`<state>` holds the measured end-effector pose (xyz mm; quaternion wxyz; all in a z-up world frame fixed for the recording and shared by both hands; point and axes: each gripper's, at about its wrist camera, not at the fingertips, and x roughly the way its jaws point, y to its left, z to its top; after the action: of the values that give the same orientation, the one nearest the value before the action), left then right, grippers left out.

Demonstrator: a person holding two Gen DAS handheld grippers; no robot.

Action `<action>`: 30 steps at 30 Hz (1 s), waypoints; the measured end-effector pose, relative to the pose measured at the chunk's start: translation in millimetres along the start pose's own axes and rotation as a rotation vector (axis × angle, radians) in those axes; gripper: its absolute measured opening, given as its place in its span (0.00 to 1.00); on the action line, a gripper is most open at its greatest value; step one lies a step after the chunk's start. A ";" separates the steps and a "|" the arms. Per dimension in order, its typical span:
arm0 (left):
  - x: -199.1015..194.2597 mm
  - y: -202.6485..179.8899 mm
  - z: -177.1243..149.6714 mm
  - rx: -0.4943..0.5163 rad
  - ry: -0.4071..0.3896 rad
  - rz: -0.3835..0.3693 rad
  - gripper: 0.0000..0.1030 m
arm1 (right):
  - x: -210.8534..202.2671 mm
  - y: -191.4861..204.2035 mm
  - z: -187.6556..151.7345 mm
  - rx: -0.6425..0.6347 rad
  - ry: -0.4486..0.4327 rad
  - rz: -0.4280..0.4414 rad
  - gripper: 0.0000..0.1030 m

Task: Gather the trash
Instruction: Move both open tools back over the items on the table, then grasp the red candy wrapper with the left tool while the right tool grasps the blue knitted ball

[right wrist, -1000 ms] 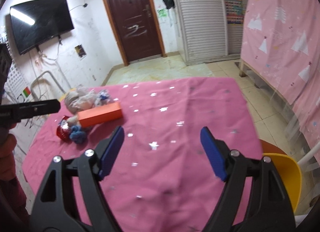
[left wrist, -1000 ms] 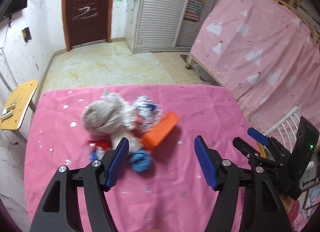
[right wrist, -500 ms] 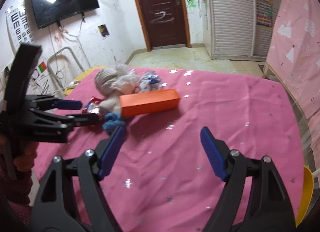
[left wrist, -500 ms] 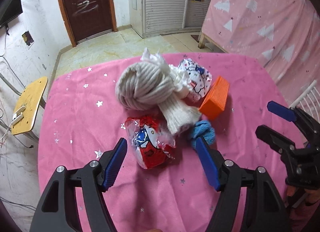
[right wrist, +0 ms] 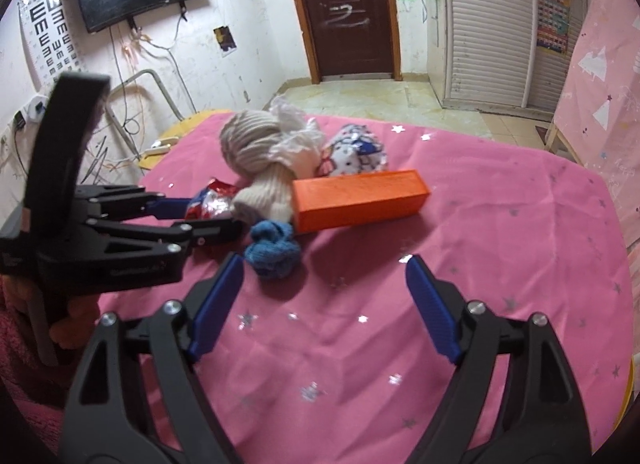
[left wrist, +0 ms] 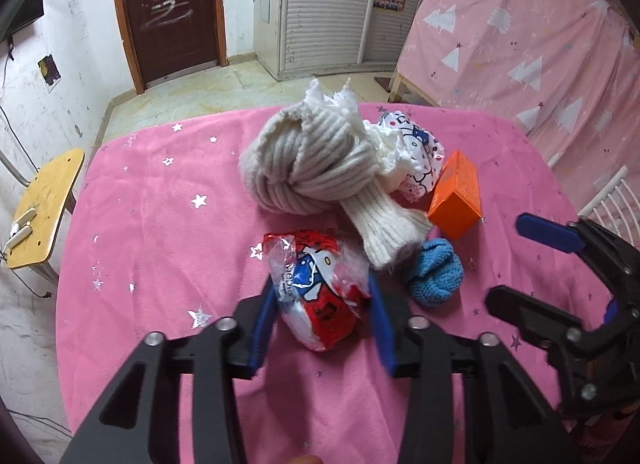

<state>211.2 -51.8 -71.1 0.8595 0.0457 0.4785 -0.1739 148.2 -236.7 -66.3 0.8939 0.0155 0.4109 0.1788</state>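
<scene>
I see the counter (left wrist: 168,248) under its pink star-print cloth, carrying one pile of six things. My left claw (left wrist: 322,320) reaches in low from the near edge, its blue pads pressed against both sides of the red-and-white snack wrapper (left wrist: 316,296), which is crumpled and lies at the near side of the pile; the blue print on the wrapper is too creased for me to read. My right claw (right wrist: 324,304) hovers over bare cloth with its pads wide apart and nothing between them, pointing toward the pile, and it shows from the side at the right edge of the left view. Going down in size: one grey-and-cream knitted garment (left wrist: 312,168), knotted into a ball, sits at the middle; one long orange box (right wrist: 360,198) lies against its right side, with no lettering I can make out; one white cartoon-print wrapper (left wrist: 416,152) lies behind the box; one wad of white tissue (left wrist: 340,98) pokes up behind the knit; one small blue knitted sock (left wrist: 434,274), balled up, lies just right of the gripped wrapper.
</scene>
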 end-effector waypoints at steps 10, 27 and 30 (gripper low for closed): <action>-22.2 23.5 -11.5 -0.044 -0.048 -0.013 0.30 | 25.6 20.8 7.8 -0.030 0.053 0.011 0.77; -38.1 47.0 -18.1 -0.110 -0.075 -0.025 0.30 | 35.5 39.0 11.9 -0.061 0.095 0.030 0.51; -40.2 48.7 -19.3 -0.116 -0.077 -0.023 0.30 | 30.6 45.3 10.2 -0.077 0.089 0.044 0.51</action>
<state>193.0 8.8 -52.0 0.8765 -0.0165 0.4547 -0.1574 160.1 -183.0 -74.0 0.8705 -0.0176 0.4426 0.2147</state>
